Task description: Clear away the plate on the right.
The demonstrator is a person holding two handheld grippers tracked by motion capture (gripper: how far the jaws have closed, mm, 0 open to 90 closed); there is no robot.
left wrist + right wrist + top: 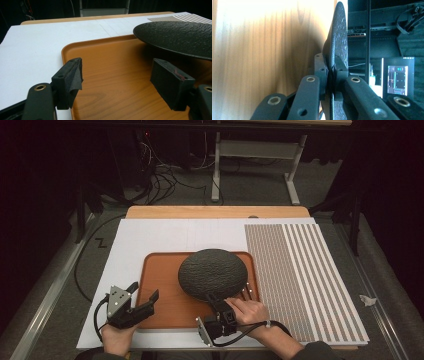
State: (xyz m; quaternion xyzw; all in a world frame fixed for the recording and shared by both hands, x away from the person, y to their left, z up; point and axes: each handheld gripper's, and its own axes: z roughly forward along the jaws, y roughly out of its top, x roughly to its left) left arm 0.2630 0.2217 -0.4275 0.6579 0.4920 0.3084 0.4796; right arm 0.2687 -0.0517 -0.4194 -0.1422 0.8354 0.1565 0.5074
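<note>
From the high view, a dark, rough-surfaced round plate [213, 273] sits over the right half of an orange-brown tray [167, 302] on a white board [165, 235], and the right gripper [216, 304] has its jaws clamped on the plate's near edge, while the left gripper [145, 292] rests at the tray's near left corner with its jaws spread wide and nothing between them. In the left gripper view, the two pads [71, 77] stand far apart over the bare tray [112, 75], with the plate [180, 37] raised above the tray at the far right. In the right gripper view, the plate [339, 42] shows edge-on, pinched tight between the jaws of the right gripper [332, 75], with the tray's wood grain [262, 50] to one side.
</note>
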